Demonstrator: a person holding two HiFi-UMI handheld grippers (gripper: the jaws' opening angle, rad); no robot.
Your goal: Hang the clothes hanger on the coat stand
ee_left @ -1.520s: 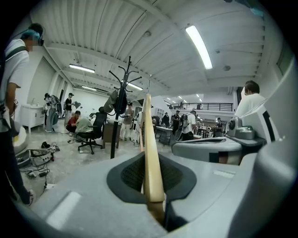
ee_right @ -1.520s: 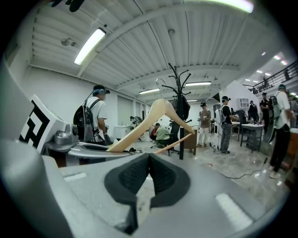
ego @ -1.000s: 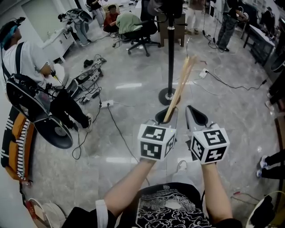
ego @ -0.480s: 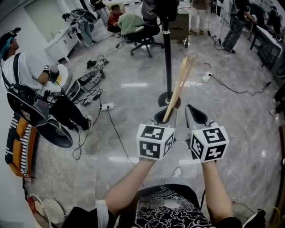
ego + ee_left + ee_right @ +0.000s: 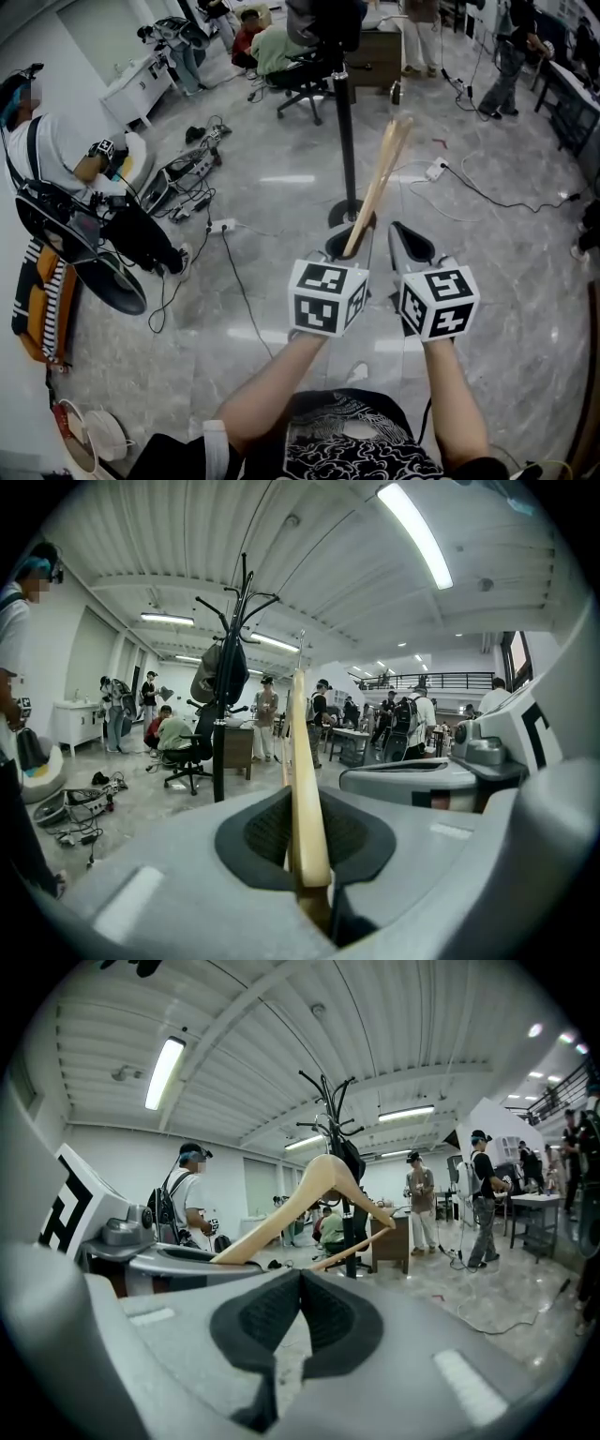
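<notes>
1. Head view: both forearms (image 5: 272, 394) reach forward side by side, with the left gripper (image 5: 349, 246) and right gripper (image 5: 412, 246) level and close together. The clothes hanger (image 5: 380, 183) rises tilted from the left gripper, towards the coat stand (image 5: 343, 122).
2. Left gripper view: the jaws pinch the wooden end of the clothes hanger, seen edge-on. The coat stand is ahead and to the left.
3. Right gripper view: the jaws are pressed together on nothing. The clothes hanger slants up at their left.
</notes>
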